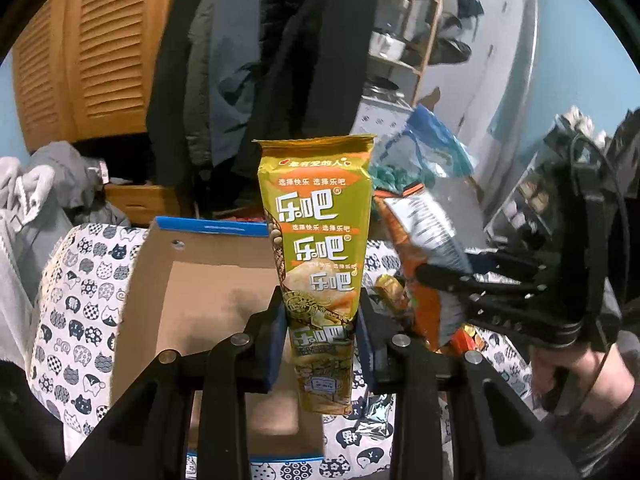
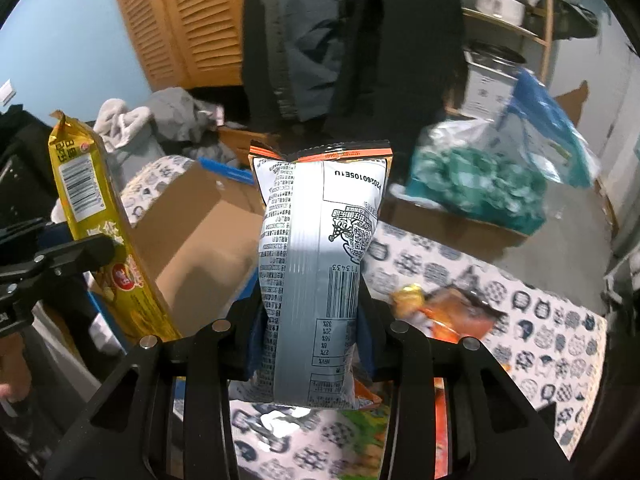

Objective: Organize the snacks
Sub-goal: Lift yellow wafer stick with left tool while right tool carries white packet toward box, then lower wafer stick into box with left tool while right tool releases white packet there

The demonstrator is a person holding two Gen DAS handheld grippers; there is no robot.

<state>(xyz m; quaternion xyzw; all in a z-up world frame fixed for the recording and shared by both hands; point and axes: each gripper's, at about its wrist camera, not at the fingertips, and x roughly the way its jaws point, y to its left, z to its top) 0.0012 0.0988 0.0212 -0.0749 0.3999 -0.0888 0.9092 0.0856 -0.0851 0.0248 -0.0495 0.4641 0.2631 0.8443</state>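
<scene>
now the left hand-held gripper (image 1: 320, 332) clamps a gold snack pack (image 1: 318, 248) above the box (image 1: 160, 280), the right hand-held gripper (image 2: 310, 320) pinching a silver bag (image 2: 316, 264).

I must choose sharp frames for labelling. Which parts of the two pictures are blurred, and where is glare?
Left wrist view: the gold snack pack is sharp; the orange snack bag beside it is motion-blurred. Right wrist view: the orange bag's silver back is readable with glare across its middle; the teal bag and loose snacks are smeared.
</scene>
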